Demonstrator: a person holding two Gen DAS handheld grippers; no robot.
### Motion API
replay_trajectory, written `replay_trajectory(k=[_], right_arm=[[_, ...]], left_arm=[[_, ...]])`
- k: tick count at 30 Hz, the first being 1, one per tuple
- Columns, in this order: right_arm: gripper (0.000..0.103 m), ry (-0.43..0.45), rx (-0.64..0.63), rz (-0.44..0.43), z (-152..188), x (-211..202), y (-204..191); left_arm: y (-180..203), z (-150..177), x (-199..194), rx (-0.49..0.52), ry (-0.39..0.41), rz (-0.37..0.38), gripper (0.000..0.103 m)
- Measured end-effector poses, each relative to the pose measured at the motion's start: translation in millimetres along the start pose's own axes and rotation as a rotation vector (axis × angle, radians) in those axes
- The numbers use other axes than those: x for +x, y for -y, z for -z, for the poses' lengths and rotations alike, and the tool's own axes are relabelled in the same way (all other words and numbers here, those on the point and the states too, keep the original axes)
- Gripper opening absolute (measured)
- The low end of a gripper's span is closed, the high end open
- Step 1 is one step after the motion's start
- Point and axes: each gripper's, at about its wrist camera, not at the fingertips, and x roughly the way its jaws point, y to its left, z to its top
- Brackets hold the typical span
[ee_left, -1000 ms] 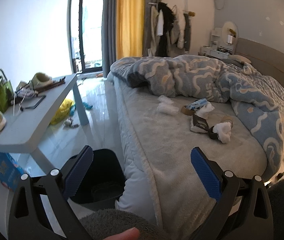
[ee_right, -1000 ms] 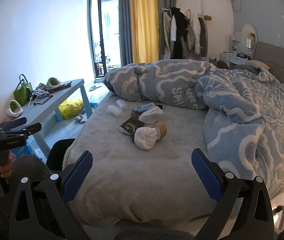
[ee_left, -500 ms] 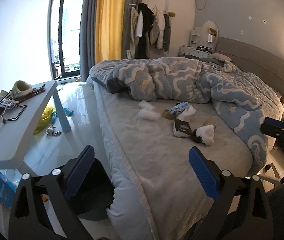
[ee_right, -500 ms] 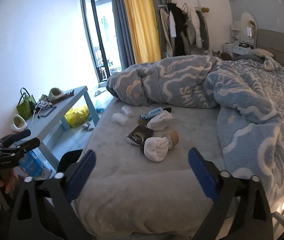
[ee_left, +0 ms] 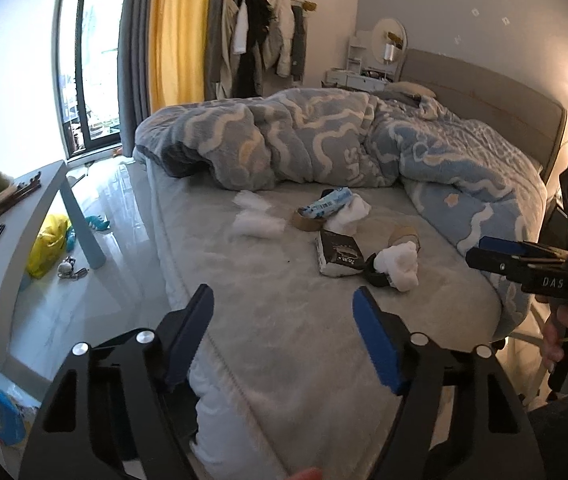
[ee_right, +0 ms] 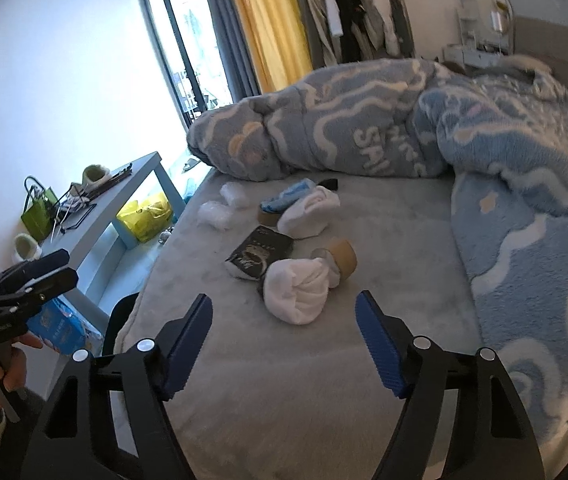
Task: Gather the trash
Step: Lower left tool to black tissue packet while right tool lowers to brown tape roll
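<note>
I hold both the left gripper (ee_left: 283, 334) and right gripper (ee_right: 283, 340) with jaws spread wide, empty. The white tissue wad (ee_right: 297, 295) lies on the bed (ee_right: 384, 360) just ahead of my right jaws, between their tips.

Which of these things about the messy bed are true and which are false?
1. Both grippers, left and right, are open and hold nothing. True.
2. The white tissue wad lies on the floor. False: it lies on the bed.
3. The tape roll sits beside the black packet. True.
4. The yellow bag is on the bed. False: it lies on the floor, under the table.
5. The blanket is folded flat. False: it is bunched up.
</note>
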Motion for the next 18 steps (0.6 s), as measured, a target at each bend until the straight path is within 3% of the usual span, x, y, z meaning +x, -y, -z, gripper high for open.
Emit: replay_trajectory(k=[10,18], right_arm=[[0.065,-0.022,0.032,-0.02,-28.4,38.5,40.0],[0.064,-0.056,0.033,-0.06,-43.9,66.4,60.3]], left_arm=[[20.7,-10.4,57.6,0.064,-0.077,0.068,0.069],[35.7,-10.5,110.0,0.115,-0.161,0.081,0.065]])
